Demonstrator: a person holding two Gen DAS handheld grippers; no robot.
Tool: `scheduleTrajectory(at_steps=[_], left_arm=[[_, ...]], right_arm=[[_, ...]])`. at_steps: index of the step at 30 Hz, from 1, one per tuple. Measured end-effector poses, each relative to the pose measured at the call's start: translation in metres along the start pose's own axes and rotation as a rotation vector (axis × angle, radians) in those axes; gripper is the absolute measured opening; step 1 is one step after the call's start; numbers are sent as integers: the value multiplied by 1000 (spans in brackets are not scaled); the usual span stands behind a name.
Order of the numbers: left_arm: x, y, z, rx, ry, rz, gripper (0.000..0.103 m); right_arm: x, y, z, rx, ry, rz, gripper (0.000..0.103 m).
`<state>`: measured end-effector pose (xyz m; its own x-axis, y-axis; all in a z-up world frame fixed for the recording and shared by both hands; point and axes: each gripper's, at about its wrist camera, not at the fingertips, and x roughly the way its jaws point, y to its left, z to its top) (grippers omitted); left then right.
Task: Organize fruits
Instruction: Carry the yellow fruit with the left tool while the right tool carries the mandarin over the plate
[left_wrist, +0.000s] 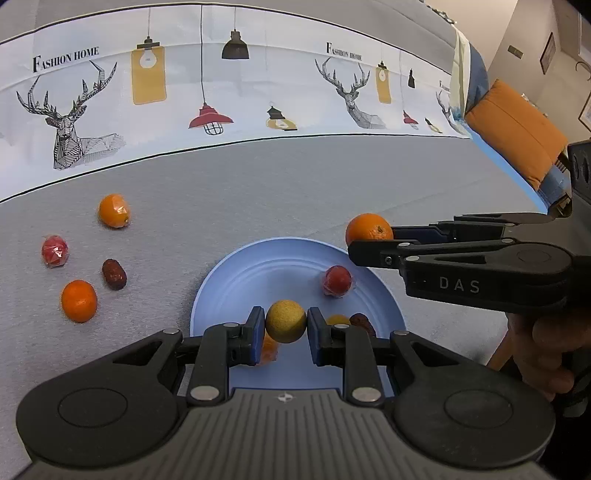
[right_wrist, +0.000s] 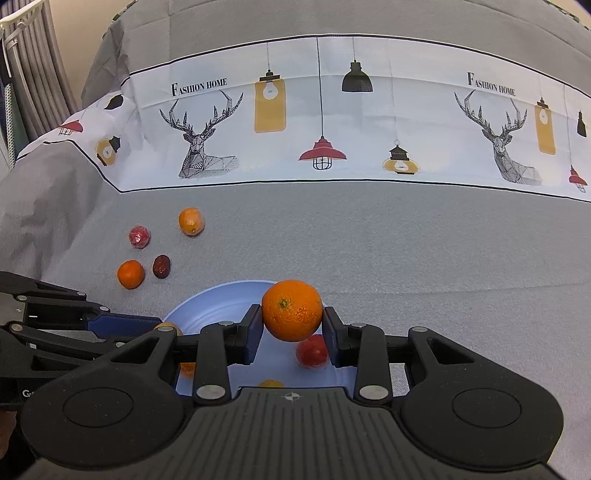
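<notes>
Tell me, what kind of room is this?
Probably a bedroom at home: the fruit and blue plate sit on a grey bedspread with a printed deer-and-lamp band, an orange cushion lies beside it, and curtains hang behind.

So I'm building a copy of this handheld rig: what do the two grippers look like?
Both match: the left gripper and right gripper have matte black linkage arms with silver pivot pins, blue jaws, and a ribbed grey body bearing a small compass-like emblem. The right one's side reads "DAS" in pale letters.

One blue plate, two claws, four fruits on the grey cloth, two fruits held
</notes>
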<state>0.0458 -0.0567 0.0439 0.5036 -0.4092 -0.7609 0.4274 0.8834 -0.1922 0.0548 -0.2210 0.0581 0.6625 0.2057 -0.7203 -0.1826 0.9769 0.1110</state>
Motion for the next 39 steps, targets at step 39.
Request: scheduleTrajectory(at_steps=[39], left_arm=[[4, -8, -1, 30, 11, -44, 27]], right_arm=[[1, 1, 0, -32, 8, 13, 36]])
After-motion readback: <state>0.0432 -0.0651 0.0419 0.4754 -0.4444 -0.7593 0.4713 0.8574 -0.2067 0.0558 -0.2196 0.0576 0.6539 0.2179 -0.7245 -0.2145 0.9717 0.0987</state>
